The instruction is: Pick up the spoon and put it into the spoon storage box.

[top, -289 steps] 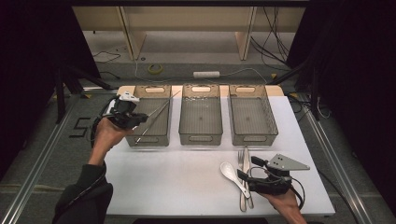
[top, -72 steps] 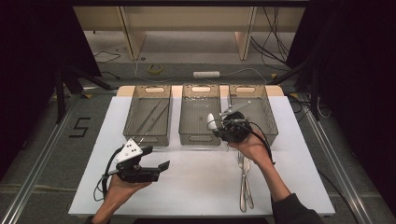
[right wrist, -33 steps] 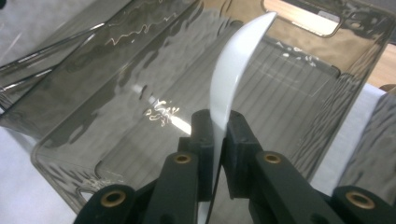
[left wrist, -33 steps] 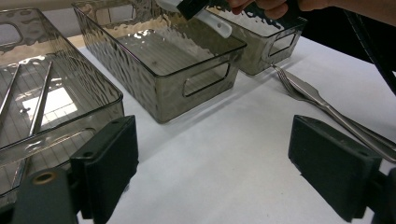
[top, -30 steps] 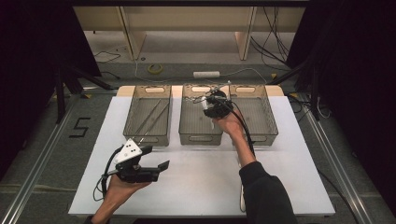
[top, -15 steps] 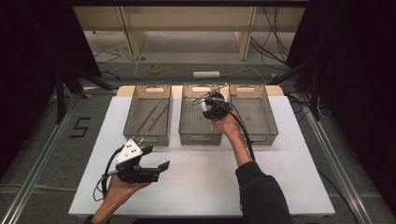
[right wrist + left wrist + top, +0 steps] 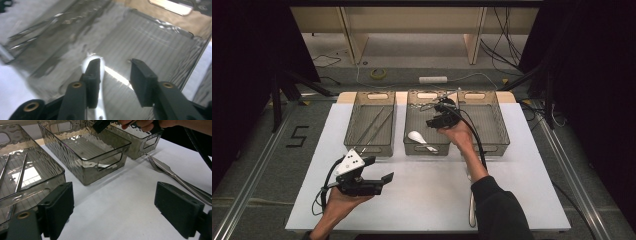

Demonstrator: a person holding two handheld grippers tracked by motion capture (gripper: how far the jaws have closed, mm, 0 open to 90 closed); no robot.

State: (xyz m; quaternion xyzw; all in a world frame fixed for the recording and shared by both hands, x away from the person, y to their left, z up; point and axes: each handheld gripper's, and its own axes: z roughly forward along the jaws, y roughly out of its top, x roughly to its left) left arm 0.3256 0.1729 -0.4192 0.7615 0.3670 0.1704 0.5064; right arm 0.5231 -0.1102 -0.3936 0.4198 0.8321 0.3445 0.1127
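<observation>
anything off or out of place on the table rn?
Nothing damaged or spilled. The white spoon lies slanted in the middle bin, under the right claw, whose jaws have just been opening and stand off it. Remaining cutlery lies loose on the table.

Three smoky translucent plastic bins [image 7: 372,145] with rippled glossy walls and ribbed floors, glossy white plastic spoon [image 7: 420,140] in the middle bin, shiny polished metal fork [image 7: 175,175], thin shiny metal chopsticks [image 7: 19,180], matt white smooth tabletop [image 7: 427,190], matt black jaw pads [image 7: 178,207]
</observation>
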